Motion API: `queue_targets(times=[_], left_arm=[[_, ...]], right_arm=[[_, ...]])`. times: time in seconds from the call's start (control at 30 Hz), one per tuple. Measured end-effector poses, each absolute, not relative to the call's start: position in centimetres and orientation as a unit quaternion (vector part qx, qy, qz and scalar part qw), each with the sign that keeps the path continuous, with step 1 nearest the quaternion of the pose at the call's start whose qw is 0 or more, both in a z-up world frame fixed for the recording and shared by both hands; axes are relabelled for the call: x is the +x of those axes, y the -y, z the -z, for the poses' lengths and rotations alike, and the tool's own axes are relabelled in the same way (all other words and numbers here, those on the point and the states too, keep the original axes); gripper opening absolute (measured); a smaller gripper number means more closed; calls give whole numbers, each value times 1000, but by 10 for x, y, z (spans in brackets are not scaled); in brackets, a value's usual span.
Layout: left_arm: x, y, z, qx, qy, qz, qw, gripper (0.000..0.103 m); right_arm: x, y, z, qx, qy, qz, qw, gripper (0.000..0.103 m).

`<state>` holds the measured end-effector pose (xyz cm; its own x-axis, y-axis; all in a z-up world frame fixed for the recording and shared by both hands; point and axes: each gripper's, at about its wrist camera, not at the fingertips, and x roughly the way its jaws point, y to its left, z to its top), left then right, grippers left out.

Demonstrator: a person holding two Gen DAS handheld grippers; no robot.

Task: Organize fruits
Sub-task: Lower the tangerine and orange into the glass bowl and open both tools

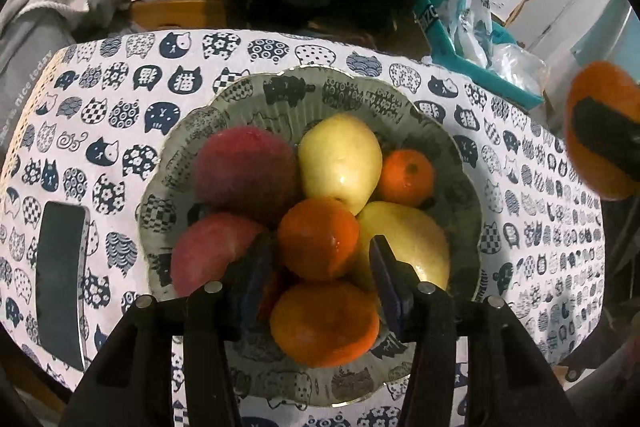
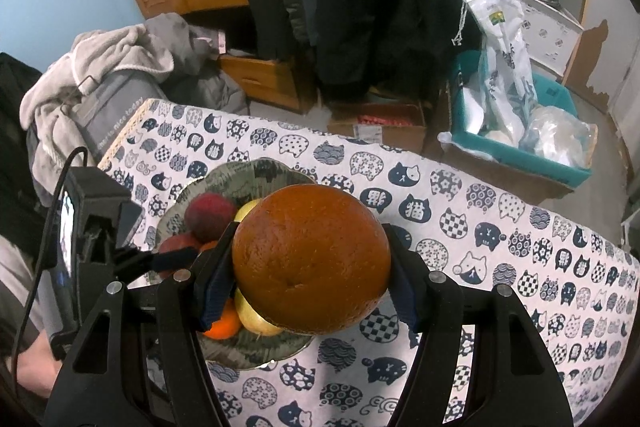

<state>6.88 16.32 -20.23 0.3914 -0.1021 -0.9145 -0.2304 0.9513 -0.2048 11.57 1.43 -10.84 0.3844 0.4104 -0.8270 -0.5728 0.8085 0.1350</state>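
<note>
A patterned bowl [image 1: 280,87] on the cat-print tablecloth holds two red fruits [image 1: 244,171], two yellow pears [image 1: 340,155] and several oranges. My left gripper [image 1: 320,247] hangs over the bowl's near side, its jaws slightly apart. One orange [image 1: 318,239] sits between the fingertips and another orange [image 1: 324,323] lies nearer me; the pads press on neither. My right gripper [image 2: 310,231] is shut on a large orange [image 2: 312,259], held above the cloth just right of the bowl [image 2: 256,171]. That large orange [image 1: 600,131] also shows at the left wrist view's right edge.
A dark phone [image 1: 60,283] lies on the cloth left of the bowl. A teal box [image 2: 520,155] of bags stands beyond the table's far right. Grey clothes [image 2: 100,67] are heaped at far left. The left gripper's body [image 2: 92,247] and a person's arm [image 2: 32,367] fill the lower left.
</note>
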Motion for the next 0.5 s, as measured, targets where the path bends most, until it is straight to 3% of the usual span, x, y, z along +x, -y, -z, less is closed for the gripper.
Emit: queue_targets(times=[0.13,0.5], left_arm=[[59,-174,181,-163,-531,-48,830,58],[35,-203,145,-164,-492,-94,850,63]], right_arm=[[117,-21,112,-87,-471,-302,824,67],[119,-58,151,-111,-503,-323,794,67]])
